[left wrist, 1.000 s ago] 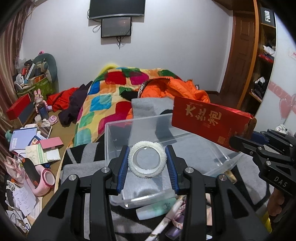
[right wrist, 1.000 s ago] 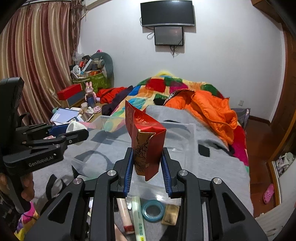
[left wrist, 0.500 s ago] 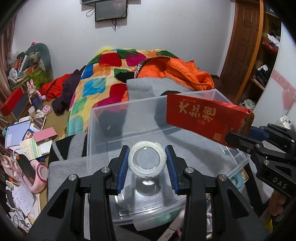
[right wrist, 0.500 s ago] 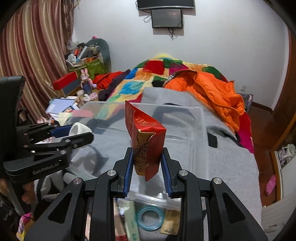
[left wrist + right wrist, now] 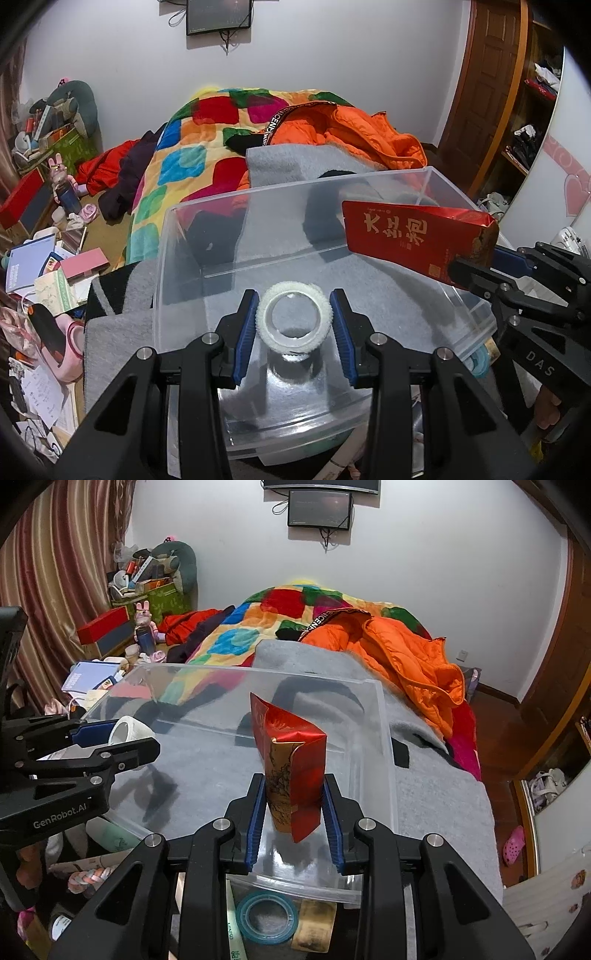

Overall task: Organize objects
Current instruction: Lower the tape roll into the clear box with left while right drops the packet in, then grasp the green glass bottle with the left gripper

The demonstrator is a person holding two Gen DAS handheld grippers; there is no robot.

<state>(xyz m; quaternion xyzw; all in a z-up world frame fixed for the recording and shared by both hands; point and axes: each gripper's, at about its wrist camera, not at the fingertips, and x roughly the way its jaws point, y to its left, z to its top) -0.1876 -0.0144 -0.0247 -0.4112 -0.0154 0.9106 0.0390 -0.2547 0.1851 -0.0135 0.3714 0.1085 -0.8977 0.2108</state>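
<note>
My left gripper (image 5: 293,325) is shut on a white tape roll (image 5: 293,322) and holds it over the near part of a clear plastic bin (image 5: 173,266) on the grey blanket. My right gripper (image 5: 294,801) is shut on a red tea packet (image 5: 291,760) and holds it upright over the bin's (image 5: 384,738) near right part. The packet shows at the right of the left wrist view (image 5: 417,240), the roll at the left of the right wrist view (image 5: 129,731). The bin holds nothing that I can see.
A blue tape ring (image 5: 266,917), a tan packet (image 5: 314,925), tubes and a braided cord (image 5: 90,878) lie in front of the bin. An orange jacket (image 5: 410,657) and patchwork quilt (image 5: 177,162) lie behind it. Clutter covers the floor at the left (image 5: 48,266).
Both grippers have moved forward and down over the bin, each still holding its object. The bin now fills more of both views.
</note>
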